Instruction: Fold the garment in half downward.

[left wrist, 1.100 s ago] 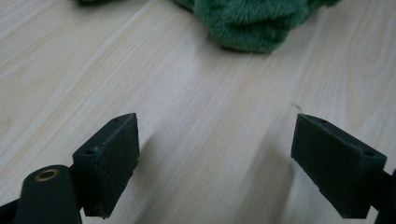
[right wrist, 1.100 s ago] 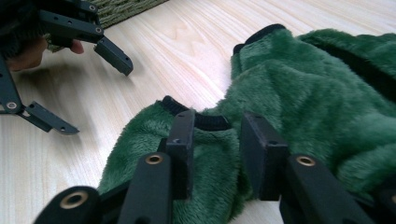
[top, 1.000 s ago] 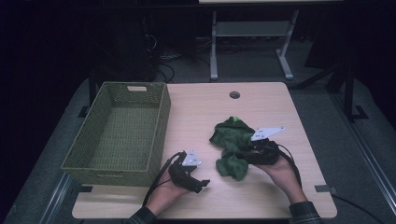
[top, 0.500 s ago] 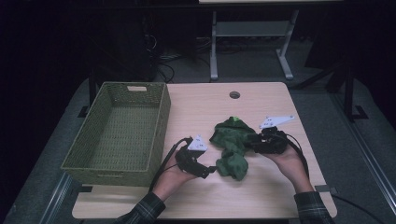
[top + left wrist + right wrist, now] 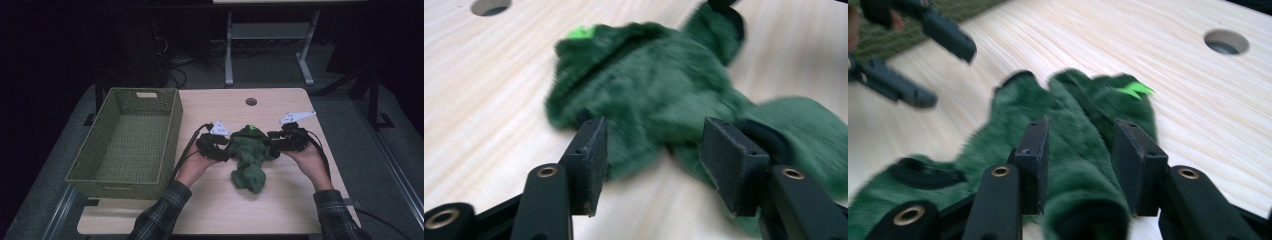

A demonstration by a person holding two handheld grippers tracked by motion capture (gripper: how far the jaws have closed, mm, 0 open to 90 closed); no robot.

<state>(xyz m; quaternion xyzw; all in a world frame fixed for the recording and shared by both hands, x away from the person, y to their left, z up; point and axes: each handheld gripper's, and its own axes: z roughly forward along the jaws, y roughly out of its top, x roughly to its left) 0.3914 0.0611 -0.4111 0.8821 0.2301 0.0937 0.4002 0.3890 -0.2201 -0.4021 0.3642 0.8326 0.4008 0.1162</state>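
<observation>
A dark green fuzzy cloth [image 5: 250,157] with a small bright green tag lies bunched on the wooden table [image 5: 285,205], between both hands. My left gripper [image 5: 227,150] has come up to its left edge. In the left gripper view the jaws [image 5: 654,155] have just been closing and still stand apart, with the cloth's [image 5: 659,95] edge between them. My right gripper [image 5: 272,142] is at the cloth's right side. In the right gripper view it [image 5: 1080,155] is shut on a thick fold of the cloth [image 5: 1068,115]. The left gripper [image 5: 948,77] shows farther off there.
A green woven basket [image 5: 170,130] stands on the table's left half, close beside my left hand. A round cable hole [image 5: 251,101] sits near the far edge. Beyond the table are a metal frame and cables on a dark floor.
My left hand has moved up and to the right to the cloth, and its jaws have narrowed. My right hand has drifted away from the front edge with the cloth, which now stretches between the grippers.
</observation>
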